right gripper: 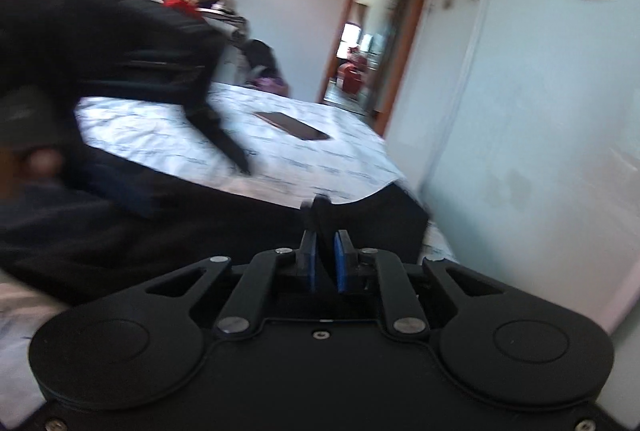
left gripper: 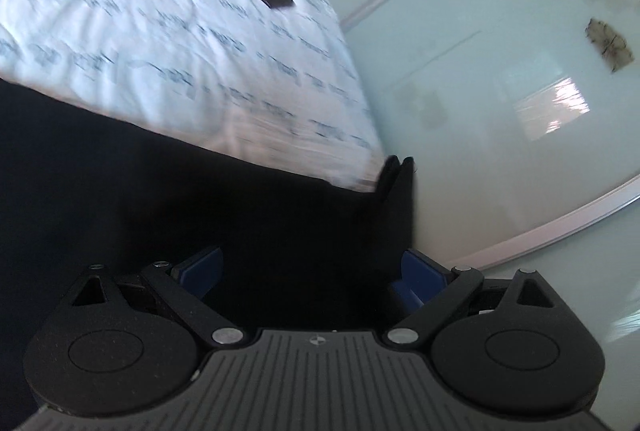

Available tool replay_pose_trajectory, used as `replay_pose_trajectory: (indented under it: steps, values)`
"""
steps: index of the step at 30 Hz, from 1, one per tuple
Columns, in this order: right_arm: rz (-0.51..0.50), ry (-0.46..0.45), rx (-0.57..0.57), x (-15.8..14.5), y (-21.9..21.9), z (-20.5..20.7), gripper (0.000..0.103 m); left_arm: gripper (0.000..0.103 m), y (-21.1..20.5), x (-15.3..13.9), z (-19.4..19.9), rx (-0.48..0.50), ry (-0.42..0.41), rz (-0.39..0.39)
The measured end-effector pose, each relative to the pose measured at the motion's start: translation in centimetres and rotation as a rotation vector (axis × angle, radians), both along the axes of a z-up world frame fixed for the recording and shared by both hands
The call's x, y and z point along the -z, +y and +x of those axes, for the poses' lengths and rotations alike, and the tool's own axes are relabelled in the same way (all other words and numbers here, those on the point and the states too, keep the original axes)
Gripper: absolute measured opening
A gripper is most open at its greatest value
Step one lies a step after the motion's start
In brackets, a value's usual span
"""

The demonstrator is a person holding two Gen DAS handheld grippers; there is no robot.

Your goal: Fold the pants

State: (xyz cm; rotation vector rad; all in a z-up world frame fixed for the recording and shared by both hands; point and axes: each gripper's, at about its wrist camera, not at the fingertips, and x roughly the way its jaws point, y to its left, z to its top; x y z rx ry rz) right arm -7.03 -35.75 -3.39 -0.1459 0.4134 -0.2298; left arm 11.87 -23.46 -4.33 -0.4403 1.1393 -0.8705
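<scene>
Low in the right wrist view, the right gripper (right gripper: pixel 324 215) is pinched shut on a fold of the black pants (right gripper: pixel 168 231), which stretch away left across the bed (right gripper: pixel 344 167); the left gripper (left gripper: pixel 394 171), fingertips together, seems clamped on them too.

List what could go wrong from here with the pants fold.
1. The right gripper pinches only an edge of the black pants; the cloth could slip out.
2. A dark phone lies on the bedsheet; the swinging fabric could drag it off.
3. The left gripper's grip is hidden by dark cloth, so a loose hold might go unnoticed.
</scene>
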Motion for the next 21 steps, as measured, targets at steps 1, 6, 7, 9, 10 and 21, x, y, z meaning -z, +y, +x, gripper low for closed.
replay_pose_trajectory:
  steps: [1,6,7,9,10,21]
  values:
    - [0.013,-0.006,-0.02,-0.2,0.2,-0.3,0.004,0.098,-0.4,0.3,0.3,0.002,0.023,-0.007]
    - [-0.108,0.001,-0.007,-0.9,1.8,-0.4,0.004,0.098,-2.0,2.0,1.4,0.018,0.143,-0.045]
    - [-0.177,0.008,0.047,-0.7,2.2,0.0,0.004,0.099,-1.9,2.2,1.4,0.007,0.147,-0.043]
    - [-0.287,0.086,0.109,0.1,1.9,0.5,0.038,0.099,-1.5,1.8,1.1,-0.001,0.116,-0.043]
    - [-0.317,0.12,0.121,0.5,1.7,0.6,0.046,0.099,-1.3,1.5,0.8,-0.01,0.089,-0.028]
    - [-0.388,0.257,0.088,2.6,-1.4,4.2,0.019,0.099,-1.8,0.7,-0.1,-0.004,-0.028,0.076]
